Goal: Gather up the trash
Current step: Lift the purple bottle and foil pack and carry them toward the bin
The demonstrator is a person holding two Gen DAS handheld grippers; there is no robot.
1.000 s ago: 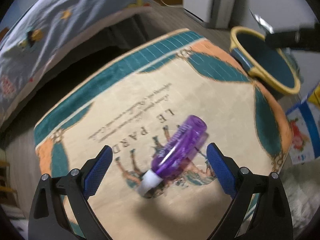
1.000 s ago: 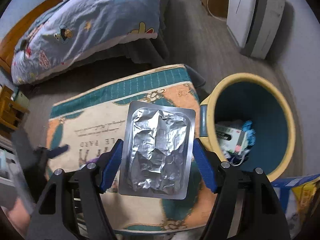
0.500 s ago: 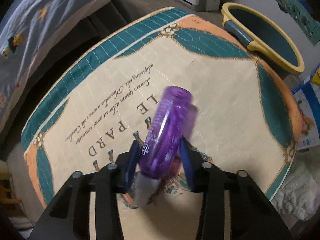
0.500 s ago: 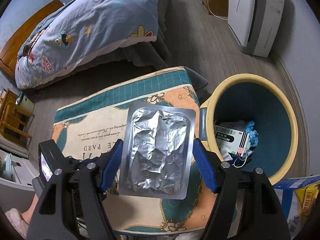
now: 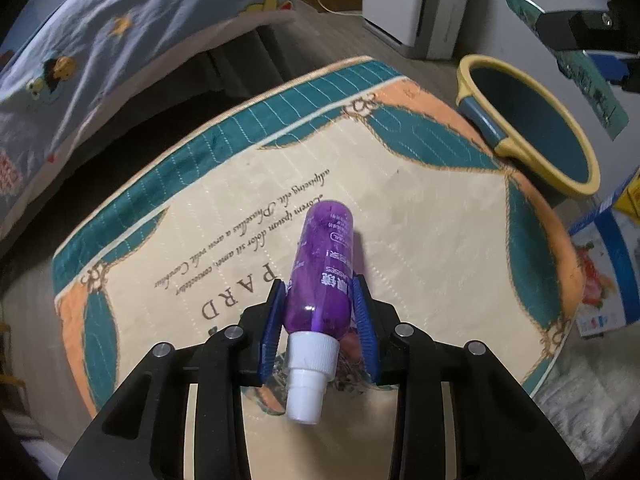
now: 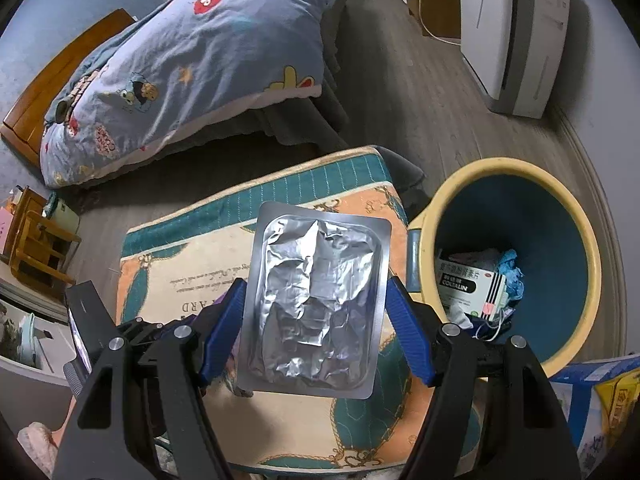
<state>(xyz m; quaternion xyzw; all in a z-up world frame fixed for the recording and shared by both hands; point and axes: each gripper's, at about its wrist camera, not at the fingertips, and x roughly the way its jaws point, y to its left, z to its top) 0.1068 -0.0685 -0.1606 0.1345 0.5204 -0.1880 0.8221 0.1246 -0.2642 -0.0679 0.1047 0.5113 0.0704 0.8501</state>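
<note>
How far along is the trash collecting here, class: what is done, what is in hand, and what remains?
Done: a medicine box already lies in the yellow-rimmed bin. In hand: the left hand-held gripper has just closed on the purple spray bottle, and the right hand-held gripper grips a foil blister pack. Left: dropping both into the bin.

- One purple bottle (image 5: 323,276)
- One foil blister pack (image 6: 316,304)
- One yellow-rimmed bin (image 6: 576,216)
- One medicine box (image 6: 468,284) inside it, perhaps more scraps beneath
- Two hand-held grippers (image 5: 320,332) (image 6: 316,332)
</note>
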